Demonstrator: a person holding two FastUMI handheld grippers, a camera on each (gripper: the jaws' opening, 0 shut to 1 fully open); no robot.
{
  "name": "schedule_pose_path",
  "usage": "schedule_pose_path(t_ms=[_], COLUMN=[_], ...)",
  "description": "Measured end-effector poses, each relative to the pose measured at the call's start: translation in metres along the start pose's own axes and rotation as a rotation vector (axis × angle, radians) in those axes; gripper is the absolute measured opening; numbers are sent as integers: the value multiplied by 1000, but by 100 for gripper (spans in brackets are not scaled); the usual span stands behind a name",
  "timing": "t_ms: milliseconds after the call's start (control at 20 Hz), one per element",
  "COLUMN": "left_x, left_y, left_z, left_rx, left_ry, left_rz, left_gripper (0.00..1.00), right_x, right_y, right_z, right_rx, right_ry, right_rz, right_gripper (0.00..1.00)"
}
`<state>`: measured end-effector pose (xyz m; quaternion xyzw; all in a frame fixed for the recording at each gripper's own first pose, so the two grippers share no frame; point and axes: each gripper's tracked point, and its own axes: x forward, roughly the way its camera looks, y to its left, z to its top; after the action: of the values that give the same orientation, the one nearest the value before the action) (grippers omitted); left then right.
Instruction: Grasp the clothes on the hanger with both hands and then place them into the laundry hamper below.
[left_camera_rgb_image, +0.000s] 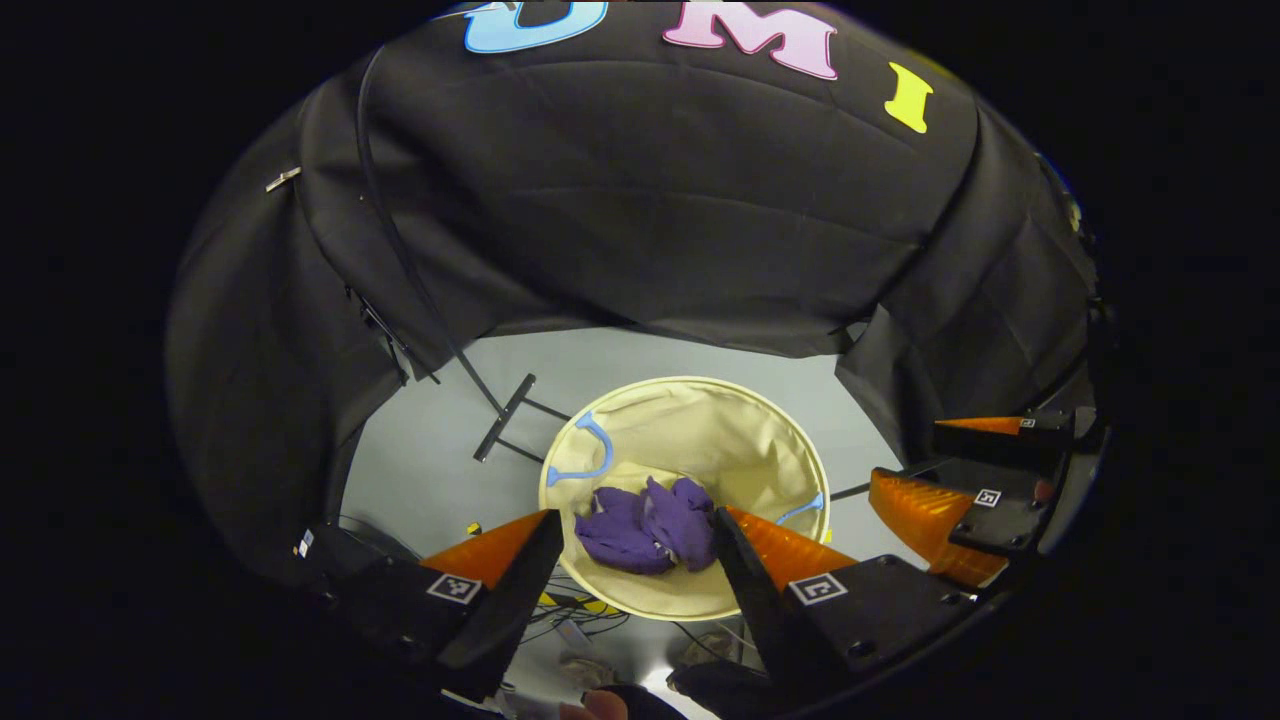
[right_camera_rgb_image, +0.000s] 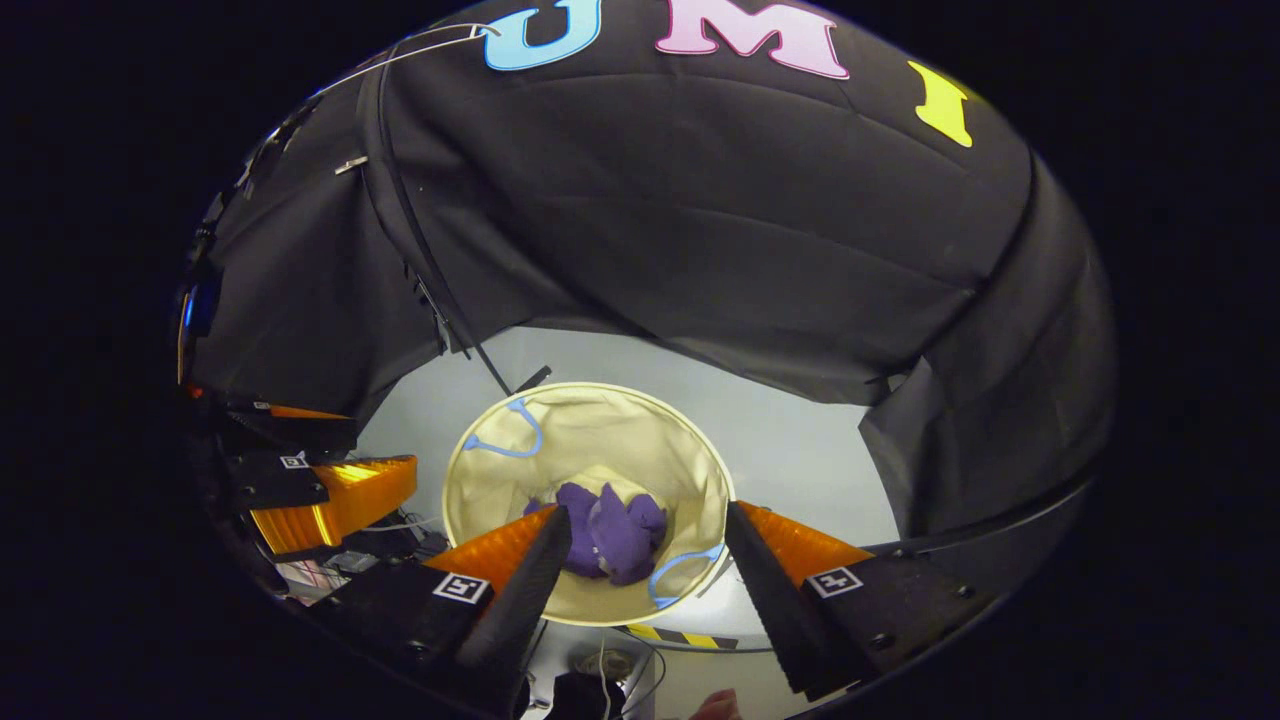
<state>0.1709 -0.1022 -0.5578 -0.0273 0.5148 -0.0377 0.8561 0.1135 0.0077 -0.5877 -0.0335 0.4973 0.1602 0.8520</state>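
Purple clothes (left_camera_rgb_image: 645, 525) are seen crumpled in the laundry hamper (left_camera_rgb_image: 760, 420) — both grippers (left_camera_rgb_image: 632, 545) (right_camera_rgb_image: 648, 540) held wide, empty — a careless withdrawal could tip it.

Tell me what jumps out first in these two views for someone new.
The purple clothes lie crumpled at the bottom of the round cream laundry hamper on the grey floor. Both the left gripper and the right gripper hang open above it, holding nothing.
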Motion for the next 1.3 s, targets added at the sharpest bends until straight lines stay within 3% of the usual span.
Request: schedule_pose_path(t_ms=[250,450,850,1150,1200,1300], left_x=[-9,-44,-167,-261,-276,-307], left_y=[-2,-6,-2,3,5,10], left_z=[-6,12,67,100,106,110], left_rx=[18,11,8,50,55,52], left_ry=[0,-84,-343,-532,-562,-623], left_rz=[-20,-35,-79,-125,-128,-143], left_gripper=[95,95,95,95,92,95], right_x=[-13,-52,-159,-253,-266,-292], right_y=[-5,-4,4,29,35,45], right_z=[5,25,91,133,139,151], right_rx=[26,91,143,153,154,146], right_ry=[-27,-105,-325,-514,-545,-605], right_rz=[-32,-48,-105,-158,-166,-176], right_gripper=[99,99,99,99,99,99])
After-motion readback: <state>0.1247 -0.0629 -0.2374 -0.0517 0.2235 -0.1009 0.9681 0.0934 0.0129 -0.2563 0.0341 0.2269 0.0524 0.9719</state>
